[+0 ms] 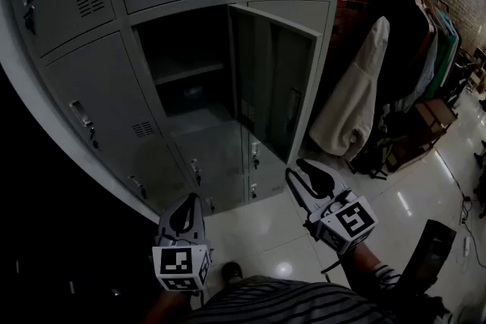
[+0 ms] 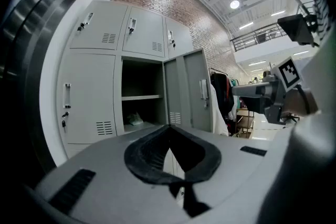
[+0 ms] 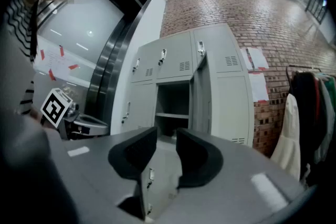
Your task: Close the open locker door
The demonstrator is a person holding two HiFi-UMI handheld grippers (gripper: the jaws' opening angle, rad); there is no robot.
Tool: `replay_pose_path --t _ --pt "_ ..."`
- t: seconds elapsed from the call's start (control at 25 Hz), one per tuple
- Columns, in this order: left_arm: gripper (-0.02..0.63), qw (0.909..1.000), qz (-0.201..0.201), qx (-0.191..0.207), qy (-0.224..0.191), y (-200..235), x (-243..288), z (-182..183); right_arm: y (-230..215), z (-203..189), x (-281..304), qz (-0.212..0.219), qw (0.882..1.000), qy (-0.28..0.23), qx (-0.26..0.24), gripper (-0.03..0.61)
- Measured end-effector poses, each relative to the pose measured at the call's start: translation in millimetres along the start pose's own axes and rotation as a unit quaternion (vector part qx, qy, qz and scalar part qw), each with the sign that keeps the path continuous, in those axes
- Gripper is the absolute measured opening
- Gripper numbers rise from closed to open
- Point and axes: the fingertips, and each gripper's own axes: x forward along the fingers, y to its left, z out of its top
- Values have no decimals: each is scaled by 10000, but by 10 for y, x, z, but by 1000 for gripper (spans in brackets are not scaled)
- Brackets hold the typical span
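Locker door (image 1: 273, 83) swung out at R edge of open compartment (image 1: 186, 72), mid row. L gripper (image 1: 184, 215) fingers pressed together, empty. R gripper (image 1: 310, 177) fingers spread, nothing btwn them. Both grippers below the door, apart from it.

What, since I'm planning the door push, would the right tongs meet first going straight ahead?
Probably the open locker compartment, beside the open locker door; the right tongs stand apart and empty, well short of both. Depth is unclear.

The locker door (image 1: 273, 83) is standing swung out at the right of its compartment (image 1: 190, 99), with a shelf (image 1: 186, 72) sitting inside. A clothes rack (image 1: 414, 34) is standing farther right. The left gripper (image 1: 184, 215) and the right gripper (image 1: 307, 172) are hovering nearer, apart from the door.
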Motion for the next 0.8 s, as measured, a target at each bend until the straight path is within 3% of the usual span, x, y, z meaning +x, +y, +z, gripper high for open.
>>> replay_pose_path --t 0.16,0.32,0.48,0.68,0.8 --pt "3 9998 -155 -4 90 358 346 -21 -526 110 292 -430 9987 -261 52 187" --pt "3 9996 -299 19 -7 464 670 100 -979 186 466 -719 9968 -347 49 210" --pt "3 9986 -514 -2 -117 340 913 219 -1148 174 644 -456 9987 -232 -19 210" --pt "3 9989 -463 34 -108 191 1075 294 -1170 55 840 2 9999 -56 -89 208" --pt "3 9991 -409 88 -115 129 1127 329 -1119 46 898 238 9996 -48 -155 126"
